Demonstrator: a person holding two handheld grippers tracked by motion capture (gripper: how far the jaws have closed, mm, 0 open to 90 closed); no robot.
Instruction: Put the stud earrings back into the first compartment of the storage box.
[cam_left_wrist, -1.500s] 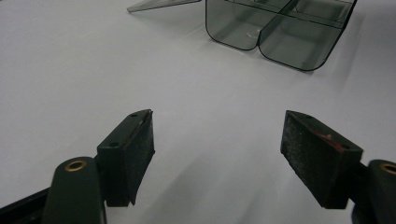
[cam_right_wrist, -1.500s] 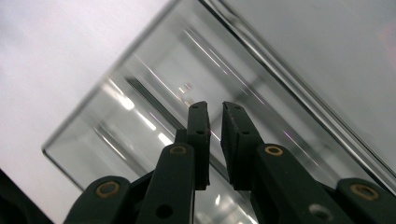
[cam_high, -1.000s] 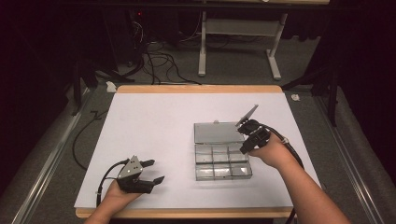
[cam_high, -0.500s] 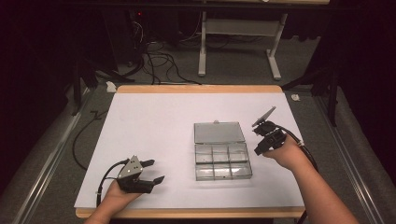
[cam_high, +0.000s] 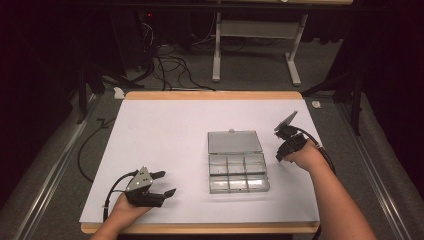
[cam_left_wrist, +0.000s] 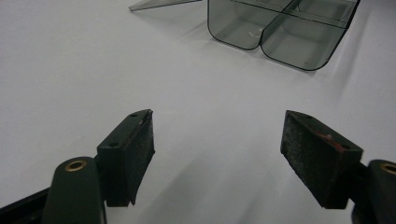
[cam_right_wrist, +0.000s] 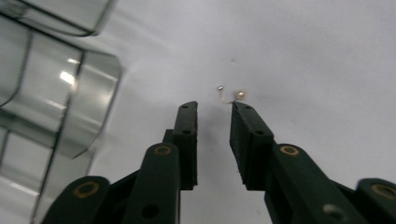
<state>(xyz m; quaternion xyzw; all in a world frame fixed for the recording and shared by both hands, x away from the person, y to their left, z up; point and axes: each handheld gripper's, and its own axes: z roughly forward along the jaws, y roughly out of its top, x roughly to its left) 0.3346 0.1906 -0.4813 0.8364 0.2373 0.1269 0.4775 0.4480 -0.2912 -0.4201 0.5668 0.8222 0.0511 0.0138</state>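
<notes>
A clear plastic compartment box (cam_high: 238, 172) lies open in the middle of the white table (cam_high: 165, 135), its lid (cam_high: 235, 142) flat behind it. My right gripper (cam_high: 280, 154) hovers just right of the box, its jaws a narrow gap apart with nothing between them. In the right gripper view, a tiny metal piece with a bead at each end (cam_right_wrist: 229, 94) lies on the table at the tip of my right gripper (cam_right_wrist: 214, 109), with the box (cam_right_wrist: 56, 93) at left. My left gripper (cam_high: 165, 183) rests near the front left, open wide (cam_left_wrist: 217, 140) and empty, facing the box (cam_left_wrist: 280, 28).
The table's wooden front edge (cam_high: 200, 229) lies close below my left hand. Cables (cam_high: 165, 65) and a white desk frame (cam_high: 255, 45) stand on the floor beyond the far edge. The box compartments look empty in the left gripper view.
My right gripper has moved from over the box's right side out to the bare table right of it. The left gripper has stayed still.
</notes>
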